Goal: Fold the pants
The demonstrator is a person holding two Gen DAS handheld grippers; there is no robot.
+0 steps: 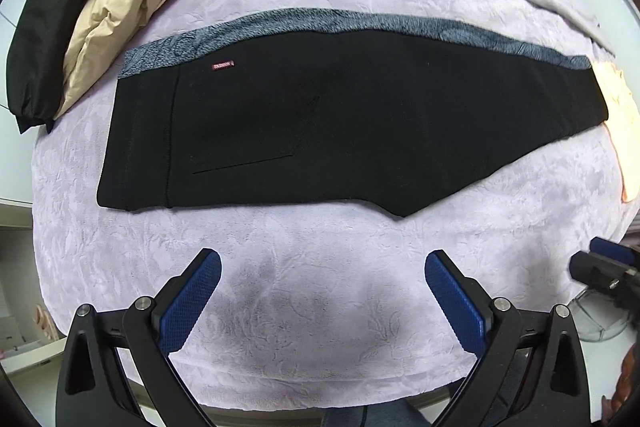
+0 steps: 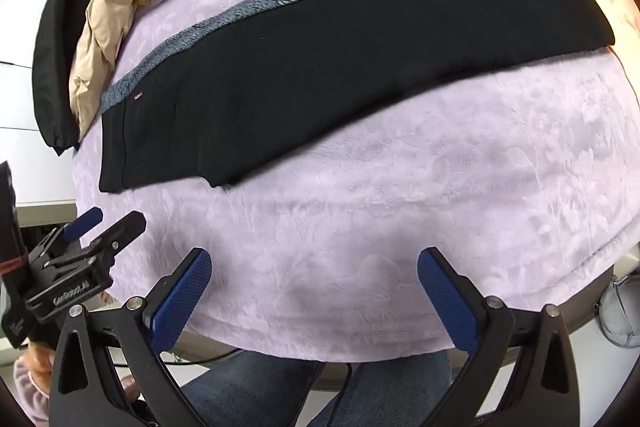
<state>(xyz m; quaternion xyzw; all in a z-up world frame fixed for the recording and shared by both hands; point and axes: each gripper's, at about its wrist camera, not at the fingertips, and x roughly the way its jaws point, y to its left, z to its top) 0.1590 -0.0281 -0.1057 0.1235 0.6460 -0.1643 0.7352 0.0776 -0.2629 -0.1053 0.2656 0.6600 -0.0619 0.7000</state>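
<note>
Black fabric fills the middle of both views: the pants (image 1: 320, 131) lie flat across a lilac embossed blanket (image 1: 320, 307), already doubled lengthwise with one leg on the other. A grey fleecy lining (image 1: 360, 21) peeks out along the upper edge. The waistband sits at the left of the frame, marked by a small red label (image 1: 223, 65), and the cuffs taper off to the right.

The left gripper (image 1: 323, 287) hangs at the bottom of its own view, its blue pads spread wide with nothing between them, short of the near edge of the cloth. The right gripper (image 2: 314, 287) is just the same, wide apart and empty.

A beige jacket (image 1: 120, 11) and a dark garment (image 1: 44, 39) are heaped in the upper left, clear of the work.

The lengthwise fold looks done, so the crosswise fold is probably next. That calls for pinching both layers at one end, likely the cuffs at right, and carrying them over to the waistband without dragging the lower layer askew
</note>
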